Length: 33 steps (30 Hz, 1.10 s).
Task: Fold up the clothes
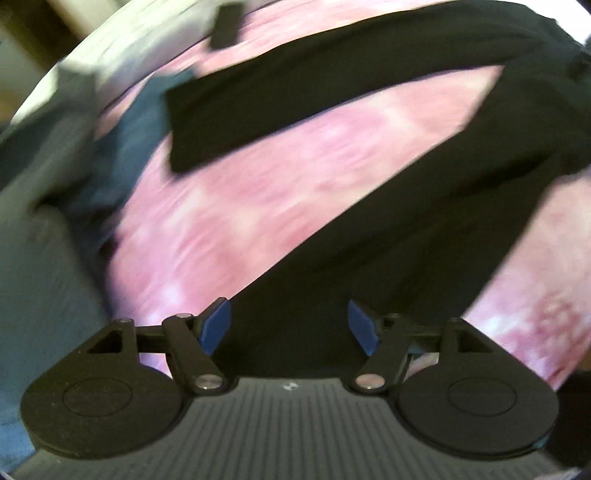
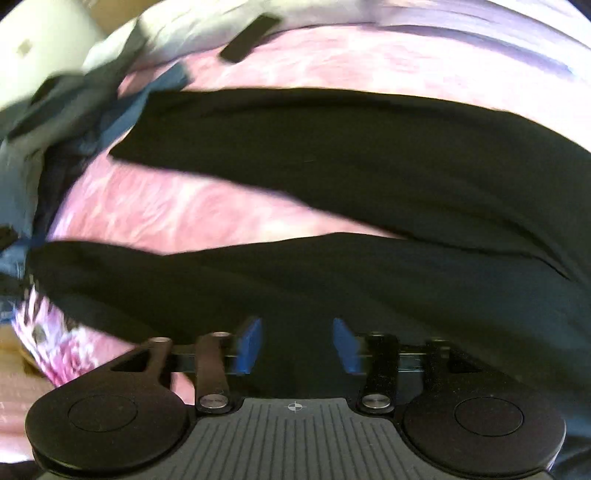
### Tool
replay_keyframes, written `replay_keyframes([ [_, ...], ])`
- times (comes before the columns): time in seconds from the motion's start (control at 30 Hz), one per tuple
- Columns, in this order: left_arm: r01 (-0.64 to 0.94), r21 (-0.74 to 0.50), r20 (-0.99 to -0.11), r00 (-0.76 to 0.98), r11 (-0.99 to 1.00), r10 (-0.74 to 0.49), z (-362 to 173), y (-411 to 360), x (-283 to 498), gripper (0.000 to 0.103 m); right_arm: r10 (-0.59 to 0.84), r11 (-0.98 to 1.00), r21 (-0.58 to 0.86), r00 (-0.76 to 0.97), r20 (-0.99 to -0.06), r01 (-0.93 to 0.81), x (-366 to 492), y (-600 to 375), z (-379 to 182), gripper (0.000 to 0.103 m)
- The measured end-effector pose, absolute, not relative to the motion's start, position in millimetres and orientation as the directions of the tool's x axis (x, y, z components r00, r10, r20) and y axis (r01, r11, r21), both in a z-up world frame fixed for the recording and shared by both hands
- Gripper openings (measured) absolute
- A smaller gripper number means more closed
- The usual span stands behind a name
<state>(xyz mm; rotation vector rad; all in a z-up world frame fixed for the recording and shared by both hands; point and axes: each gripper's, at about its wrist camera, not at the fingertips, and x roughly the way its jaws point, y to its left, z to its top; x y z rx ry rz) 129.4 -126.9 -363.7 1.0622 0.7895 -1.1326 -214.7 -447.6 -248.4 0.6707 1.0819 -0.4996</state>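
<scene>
A black pair of trousers (image 1: 388, 229) lies spread on a pink patterned bedspread (image 1: 258, 184), its two legs splayed apart. In the right wrist view the same black trousers (image 2: 351, 158) stretch across the frame as two dark bands with pink bedspread (image 2: 184, 214) between them. My left gripper (image 1: 290, 326) hovers above the black cloth, its blue pads wide apart with nothing between them. My right gripper (image 2: 297, 345) is likewise open over the black cloth, its blue pads apart and holding nothing. Both views are motion-blurred.
A pile of blue and grey clothes (image 1: 122, 147) sits at the left of the bed; the blue-grey pile (image 2: 74, 122) also shows in the right wrist view. A small black rectangular object (image 1: 226, 26) lies at the far side, the same black object (image 2: 251, 37).
</scene>
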Motion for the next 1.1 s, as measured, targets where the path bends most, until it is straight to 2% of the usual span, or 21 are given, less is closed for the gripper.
replay_keyframes([
  [0.03,0.965,0.250,-0.914,0.264,0.083,-0.308,-367,-124,139,0.072,-0.034,0.711,0.244,0.379,-0.925,0.660,-211,-444,-251,0.078],
  [0.13,0.980,0.169,-0.938,0.192,0.103,-0.287,-380,-119,154,0.070,0.005,0.747,0.205,0.303,-0.953,0.633,-209,-434,-264,0.078],
  [0.17,0.984,0.137,-0.945,0.164,0.112,-0.283,-383,-119,155,0.065,0.005,0.765,0.180,0.274,-0.962,0.619,-211,-428,-267,0.078],
  [0.23,0.989,0.081,-0.954,0.114,0.128,-0.278,-387,-121,156,0.051,0.000,0.790,0.142,0.231,-0.973,0.596,-215,-419,-274,0.078],
  [0.3,0.990,0.064,-0.953,0.098,0.127,-0.286,-385,-120,156,0.028,0.006,0.792,0.131,0.206,-0.978,0.597,-220,-413,-283,0.078],
  [0.33,0.990,0.061,-0.953,0.094,0.124,-0.287,-382,-119,155,0.027,0.010,0.788,0.131,0.200,-0.980,0.602,-224,-411,-286,0.078],
  [0.7,0.971,0.142,-0.900,0.208,0.194,-0.384,-346,-125,163,0.020,0.049,0.806,0.150,0.188,-0.981,0.572,-232,-380,-323,0.078],
  [0.8,0.977,0.171,-0.913,0.207,0.131,-0.352,-342,-121,150,0.019,0.052,0.798,0.157,0.194,-0.980,0.581,-240,-381,-326,0.078],
  [0.9,0.984,0.159,-0.947,0.175,0.080,-0.270,-350,-103,139,0.019,0.055,0.791,0.160,0.191,-0.980,0.590,-243,-382,-330,0.078],
  [1.03,0.987,0.136,-0.964,0.153,0.090,-0.216,-354,-81,136,0.026,0.062,0.778,0.163,0.185,-0.981,0.607,-241,-386,-334,0.078],
  [1.07,0.986,0.130,-0.966,0.150,0.104,-0.211,-353,-77,136,0.030,0.061,0.772,0.164,0.185,-0.981,0.614,-241,-387,-335,0.078],
  [1.1,0.985,0.122,-0.966,0.147,0.124,-0.214,-352,-73,137,0.038,0.060,0.767,0.164,0.185,-0.981,0.621,-241,-388,-335,0.078],
])
